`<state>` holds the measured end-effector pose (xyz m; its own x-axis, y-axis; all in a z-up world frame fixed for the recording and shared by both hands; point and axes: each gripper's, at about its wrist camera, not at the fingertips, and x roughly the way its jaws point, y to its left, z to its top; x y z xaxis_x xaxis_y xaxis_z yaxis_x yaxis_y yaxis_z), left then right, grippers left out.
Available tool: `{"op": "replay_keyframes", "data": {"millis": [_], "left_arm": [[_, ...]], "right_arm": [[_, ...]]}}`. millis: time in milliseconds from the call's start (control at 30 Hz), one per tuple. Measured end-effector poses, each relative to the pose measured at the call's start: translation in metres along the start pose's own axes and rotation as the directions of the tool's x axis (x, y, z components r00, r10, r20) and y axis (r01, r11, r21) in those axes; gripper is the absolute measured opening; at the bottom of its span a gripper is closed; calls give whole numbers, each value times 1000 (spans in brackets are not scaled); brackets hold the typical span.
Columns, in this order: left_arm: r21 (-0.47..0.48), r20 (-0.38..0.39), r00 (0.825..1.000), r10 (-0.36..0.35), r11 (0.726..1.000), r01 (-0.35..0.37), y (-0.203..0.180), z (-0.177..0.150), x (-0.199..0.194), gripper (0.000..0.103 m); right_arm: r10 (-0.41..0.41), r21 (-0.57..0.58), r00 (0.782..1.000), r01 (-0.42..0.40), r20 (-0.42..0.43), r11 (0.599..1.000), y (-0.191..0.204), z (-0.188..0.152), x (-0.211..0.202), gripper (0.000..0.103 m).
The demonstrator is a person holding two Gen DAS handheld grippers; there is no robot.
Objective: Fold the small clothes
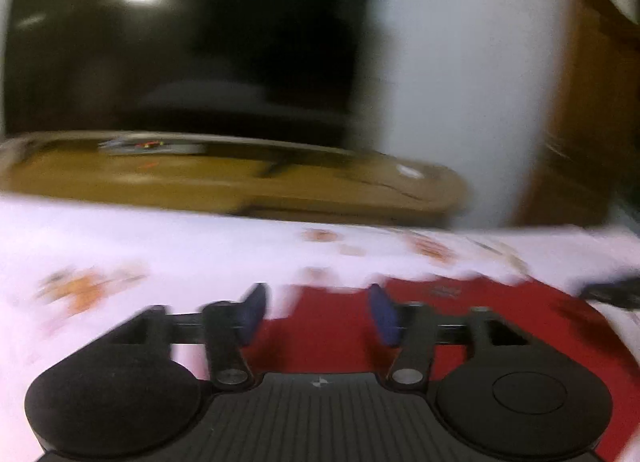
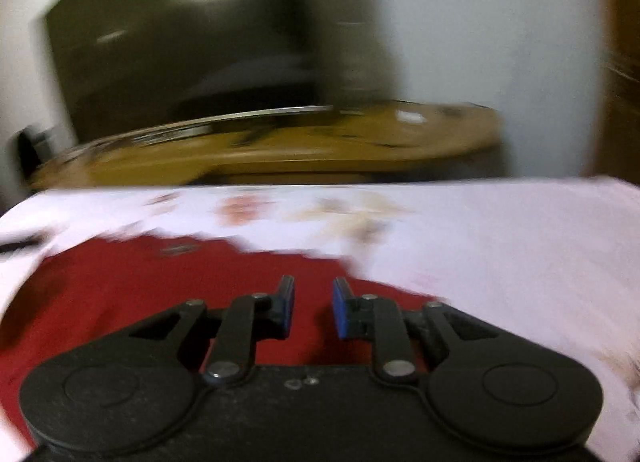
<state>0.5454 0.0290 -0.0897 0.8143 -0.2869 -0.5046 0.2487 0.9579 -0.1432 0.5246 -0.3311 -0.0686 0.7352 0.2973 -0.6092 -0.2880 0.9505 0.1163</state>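
Where the red garment [image 1: 472, 326] lies spread on the white printed sheet [image 1: 168, 254], it fills the space under both my grippers, flat as far as the blur lets me tell. From my right wrist, the same red cloth [image 2: 152, 286] spreads ahead and to the left, with the sheet [image 2: 500, 246] pale and open to the right. My left gripper [image 1: 318, 312] hangs over the garment's left edge, its blue-padded fingers [image 1: 382, 316] spread wide with nothing between them. My right gripper [image 2: 313, 308] sits above the cloth too, its fingers [image 2: 340, 312] parted by a narrower gap, gripping nothing. Beyond the sheet stands a brown wooden table [image 1: 248, 181], and on it a large dark screen [image 1: 180, 41] against a white wall [image 1: 460, 81].
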Motion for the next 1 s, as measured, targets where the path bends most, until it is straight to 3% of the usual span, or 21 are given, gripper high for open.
{"op": "replay_keyframes", "data": {"millis": [67,133,200,233,300,400,433,467,567,667,800,933,1000], "left_arm": [[100,-52,995,-84,991,88,-37,1,16,67],[140,-82,989,-122,981,133,-62,-4,32,67],[113,-134,986,-98,987,113,-63,-11,51,67],[97,-158,985,-67,992,83,-54,-17,59,67],[56,-139,989,-60,996,68,-30,-30,53,67],[42,-118,993,-30,999,35,7,-38,32,67],[33,-112,993,-38,999,42,16,-41,25,67],[40,-116,993,-5,999,10,20,-44,23,67],[15,-131,991,3,1000,-1,28,-39,28,67],[54,-130,990,47,998,-40,9,-32,24,67],[95,-84,996,-27,995,35,-31,-26,-4,67],[96,-176,984,-27,994,44,-61,-38,16,67],[124,-158,987,-5,992,24,-61,-50,15,67]], "right_arm": [[51,-101,999,-52,-20,994,33,4,12,25],[86,-129,995,-92,-49,987,61,7,28,26],[114,-128,990,-125,-86,984,77,6,44,31],[105,-140,989,-119,-104,983,82,4,50,36],[42,-198,992,-65,-120,978,79,-3,60,57],[19,-182,992,-42,-127,982,41,-10,51,53],[6,-159,992,-26,-125,987,25,-12,45,39],[-5,-143,993,-11,-116,990,9,-14,38,35],[2,-83,993,-12,-120,997,-15,-16,30,33],[-18,-57,993,11,-120,998,-2,-10,30,38],[74,-108,996,-80,-59,991,37,-15,0,41],[143,-192,984,-161,-105,968,88,-28,9,41],[92,-240,985,-125,-145,963,103,-35,21,41]]}}
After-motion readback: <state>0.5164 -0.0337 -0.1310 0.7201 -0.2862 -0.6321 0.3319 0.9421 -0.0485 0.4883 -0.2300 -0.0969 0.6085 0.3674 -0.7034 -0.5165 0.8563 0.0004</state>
